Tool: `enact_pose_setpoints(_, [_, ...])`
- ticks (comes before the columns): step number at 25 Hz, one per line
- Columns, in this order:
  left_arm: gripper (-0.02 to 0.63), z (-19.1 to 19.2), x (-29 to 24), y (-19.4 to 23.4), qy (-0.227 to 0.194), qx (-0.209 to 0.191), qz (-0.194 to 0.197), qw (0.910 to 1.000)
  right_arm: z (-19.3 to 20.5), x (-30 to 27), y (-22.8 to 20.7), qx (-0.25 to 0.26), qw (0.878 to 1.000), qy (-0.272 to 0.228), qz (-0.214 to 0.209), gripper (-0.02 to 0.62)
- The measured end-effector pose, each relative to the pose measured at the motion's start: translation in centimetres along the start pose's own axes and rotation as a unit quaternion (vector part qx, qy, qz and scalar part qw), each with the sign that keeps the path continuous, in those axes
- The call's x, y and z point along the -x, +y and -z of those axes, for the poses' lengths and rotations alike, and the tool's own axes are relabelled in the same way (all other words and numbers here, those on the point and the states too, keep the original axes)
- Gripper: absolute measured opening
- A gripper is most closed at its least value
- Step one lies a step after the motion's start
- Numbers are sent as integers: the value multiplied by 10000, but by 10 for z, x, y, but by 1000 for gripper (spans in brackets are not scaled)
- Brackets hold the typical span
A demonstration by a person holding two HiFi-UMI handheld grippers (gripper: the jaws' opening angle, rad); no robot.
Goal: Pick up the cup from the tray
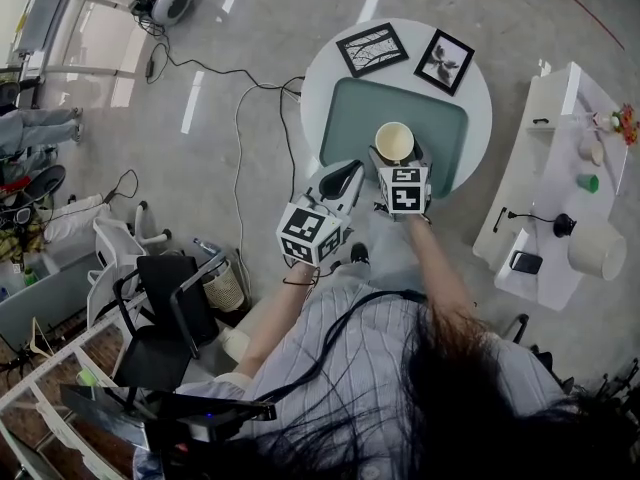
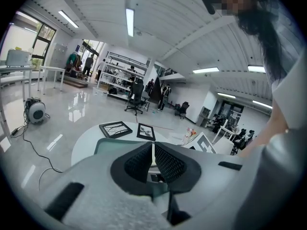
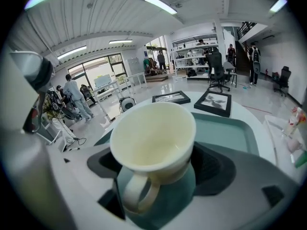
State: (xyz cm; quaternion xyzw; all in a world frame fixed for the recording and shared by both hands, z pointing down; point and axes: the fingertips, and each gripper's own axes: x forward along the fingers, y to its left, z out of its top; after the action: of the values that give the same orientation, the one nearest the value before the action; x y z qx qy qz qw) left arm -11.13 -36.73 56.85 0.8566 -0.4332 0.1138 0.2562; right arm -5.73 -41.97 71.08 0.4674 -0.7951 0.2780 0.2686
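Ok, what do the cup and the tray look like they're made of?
Cup: probably glazed ceramic, cream and smooth, with a soft sheen on the thick rim and loop handle. Tray: likely plastic, matte grey-green, with even colour, rounded corners, a raised rim and little glare. Look alone cannot settle either.

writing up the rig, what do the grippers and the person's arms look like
The left gripper and right gripper have pale grey moulded shells with black textured pads lining the jaws. Each carries a white cube printed with black square markers. The person wears a light pinstriped shirt; the forearms are uncovered.
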Motion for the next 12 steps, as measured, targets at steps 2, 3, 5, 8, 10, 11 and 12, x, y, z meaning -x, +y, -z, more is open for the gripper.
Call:
enact_pose_setpoints(2, [14,-1,1,-1,-7,-12,-12,10000,1,0,-1,58,10000,47,-38,405])
enact_pose_setpoints(3, [14,-1,2,-1,-21,-21,-21,10000,1,0,-2,94,9999,63,-69,405])
enact_pose_setpoints(5, [14,-4,5,-1,-62,-46,-48,10000,2,2,-1,147,9997,94,-141,405])
enact_pose_setpoints(8, [14,-5,12,1,-112,-63,-104,9999,3,6,1,142,9996,142,-205,405])
enact_pose_setpoints(10, [14,-4,16,2,-130,-62,-132,9998,3,10,3,99,9995,112,-261,405])
enact_pose_setpoints(11, [14,-3,18,2,-136,-64,-141,9998,2,13,4,72,9995,77,-303,405])
enact_pose_setpoints(12, [14,-2,20,1,-140,-68,-147,9998,1,16,6,51,9994,40,-351,405])
